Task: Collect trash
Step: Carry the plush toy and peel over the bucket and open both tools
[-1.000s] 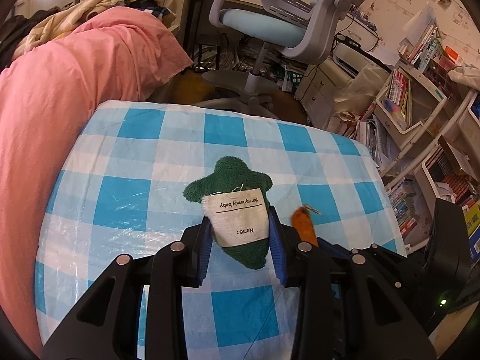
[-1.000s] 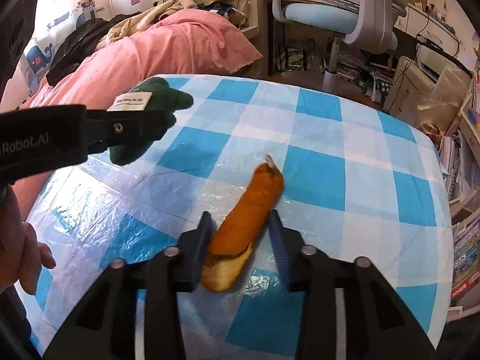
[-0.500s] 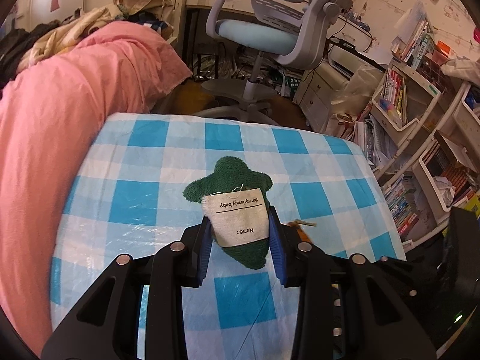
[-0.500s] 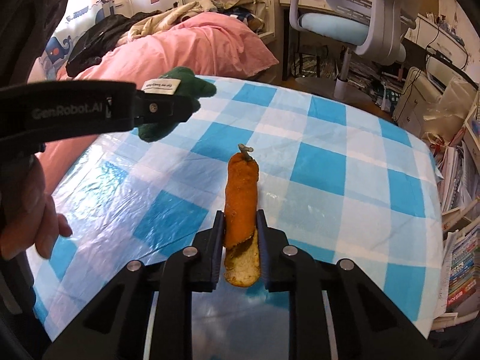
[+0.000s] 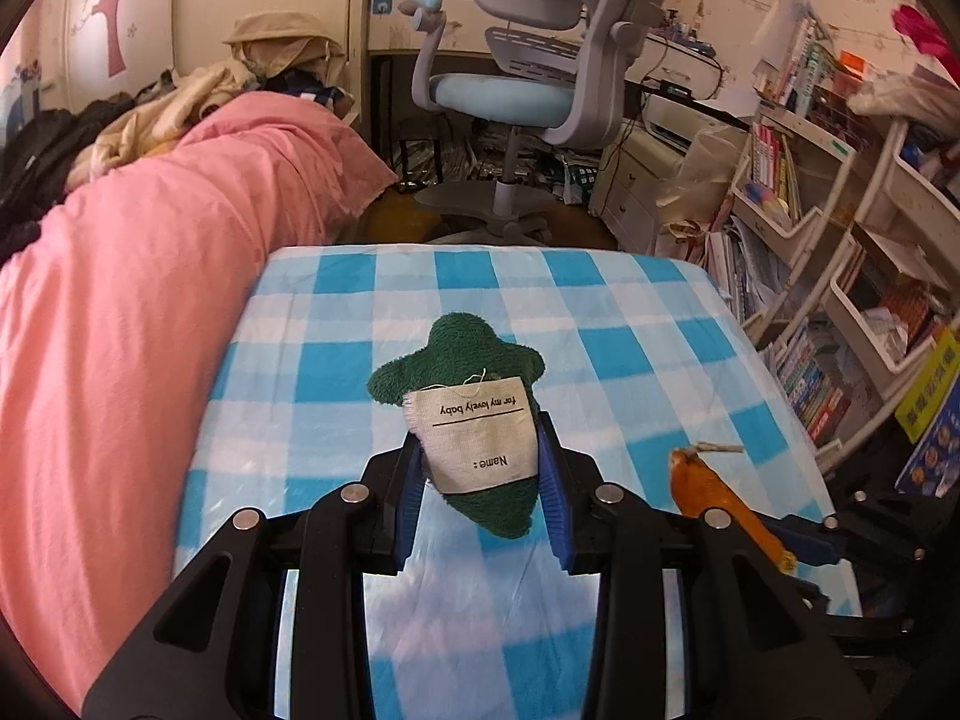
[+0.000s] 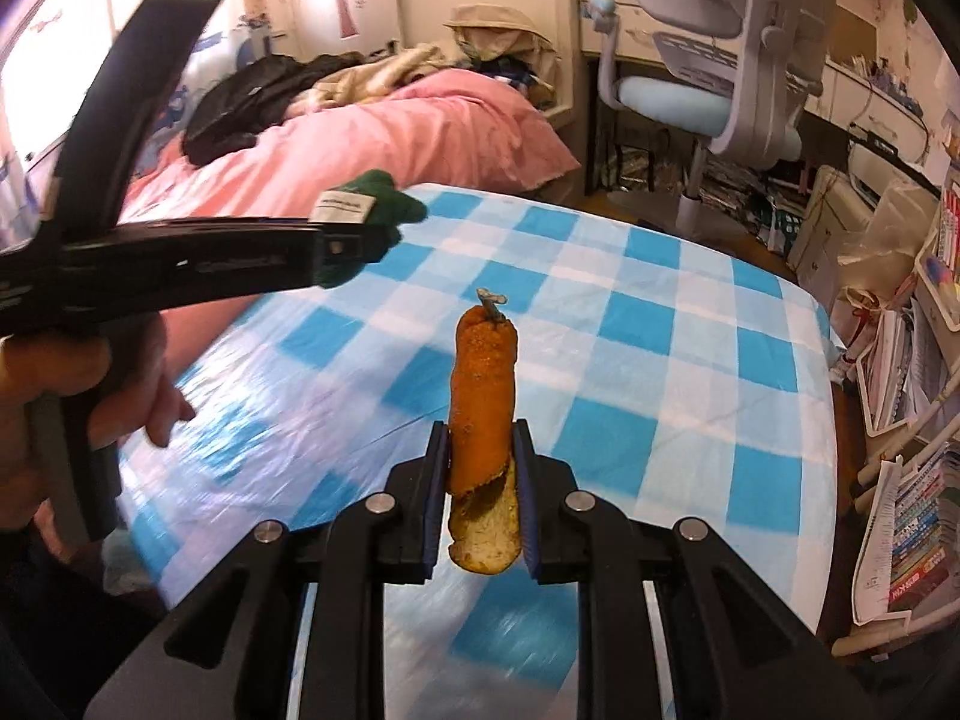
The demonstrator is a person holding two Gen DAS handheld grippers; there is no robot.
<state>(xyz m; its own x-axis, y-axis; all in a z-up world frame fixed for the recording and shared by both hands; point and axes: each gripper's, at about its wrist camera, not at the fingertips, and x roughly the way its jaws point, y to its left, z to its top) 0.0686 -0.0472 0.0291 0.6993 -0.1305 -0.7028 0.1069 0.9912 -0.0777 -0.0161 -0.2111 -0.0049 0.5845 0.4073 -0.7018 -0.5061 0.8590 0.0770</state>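
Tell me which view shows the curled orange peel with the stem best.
The right wrist view: the curled orange peel stands centred and whole between the right gripper pads, stem on top and pale inside visible. In the left wrist view the peel sits near the right edge, seen slantwise and partly hidden by the left gripper's frame.

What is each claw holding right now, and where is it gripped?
Left claw pinches the green terry-cloth toy at its labelled narrow end. Right claw clamps the orange peel strip near its lower end.

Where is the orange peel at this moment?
The orange peel is clamped in the right gripper, above the blue checked cloth; the left wrist view shows it low on the right.
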